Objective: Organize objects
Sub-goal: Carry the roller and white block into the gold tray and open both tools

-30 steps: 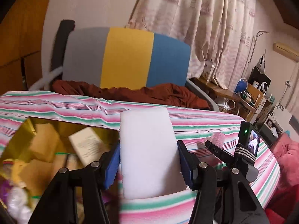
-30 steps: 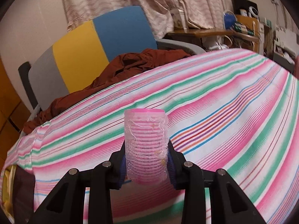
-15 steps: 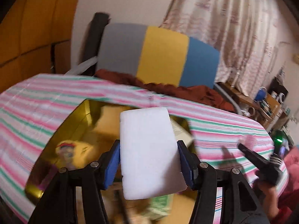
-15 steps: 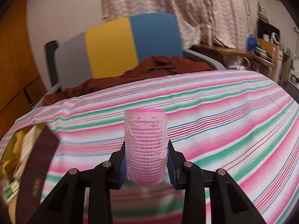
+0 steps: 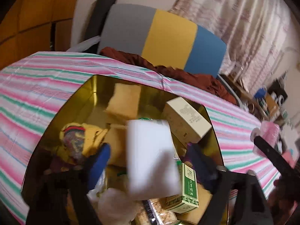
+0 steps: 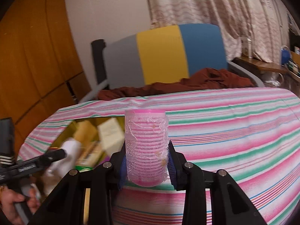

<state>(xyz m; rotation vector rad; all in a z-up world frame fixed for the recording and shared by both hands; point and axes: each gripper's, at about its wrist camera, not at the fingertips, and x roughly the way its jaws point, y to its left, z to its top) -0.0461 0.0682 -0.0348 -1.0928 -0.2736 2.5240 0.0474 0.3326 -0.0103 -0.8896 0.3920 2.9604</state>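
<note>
Striped cloth in pink, green and white is covering the surface, with a grey, yellow and blue chair back and pale curtains standing behind it. Gold tin is sitting open on the cloth, crowded with small cartons, among them a cream box and a green-printed box.

Left tongs are hanging over the tin, jaws just having been opening and now standing wide; the white foam block is lying blurred and tilted between them, clear of both blue pads.

Right tongs are standing narrow, clamping the pink hair roller upright above the cloth just right of the tin. Roller is ribbed and bristly, with stray threads clinging to it.
</note>
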